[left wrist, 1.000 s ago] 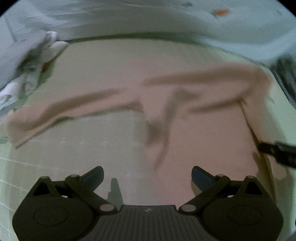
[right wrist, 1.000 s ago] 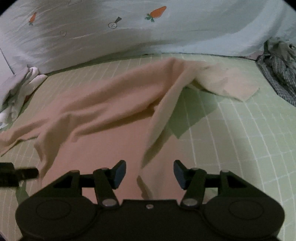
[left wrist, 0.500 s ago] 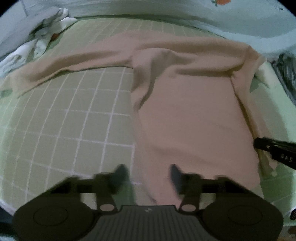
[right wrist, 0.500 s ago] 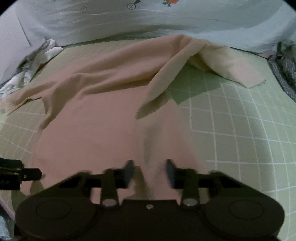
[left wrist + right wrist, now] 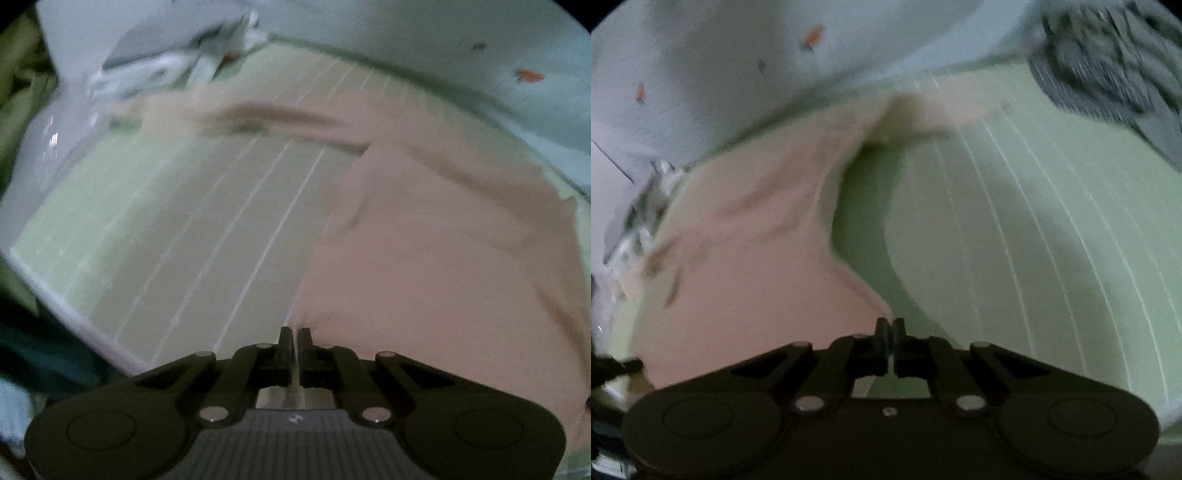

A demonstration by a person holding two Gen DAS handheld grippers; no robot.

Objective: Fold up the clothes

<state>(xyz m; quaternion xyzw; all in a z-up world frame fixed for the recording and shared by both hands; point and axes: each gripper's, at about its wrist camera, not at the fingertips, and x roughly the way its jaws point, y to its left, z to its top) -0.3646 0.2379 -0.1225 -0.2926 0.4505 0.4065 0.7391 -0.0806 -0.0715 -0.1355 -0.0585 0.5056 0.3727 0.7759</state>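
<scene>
Surface, left wrist view: pale green grid-lined mat spreads ahead of and to the left of your jaws, with a light blue carrot-print sheet behind it.
Garment, left wrist view: your peach long-sleeved knit top lies ahead and to the right of the jaws, one sleeve trailing off to the far left.
Left gripper: jaws have just been closing and now pinch the top's near hem corner.
Surface, right wrist view: bare mat fills the right; a dark checked garment sits far right.
Right gripper: jaws have just been closing and now nip the opposite hem corner; the body runs away to the left.
Key relation: the top's long axis runs forward from both jaws, so you hold the hem ends evenly, neither hand nearer.
</scene>
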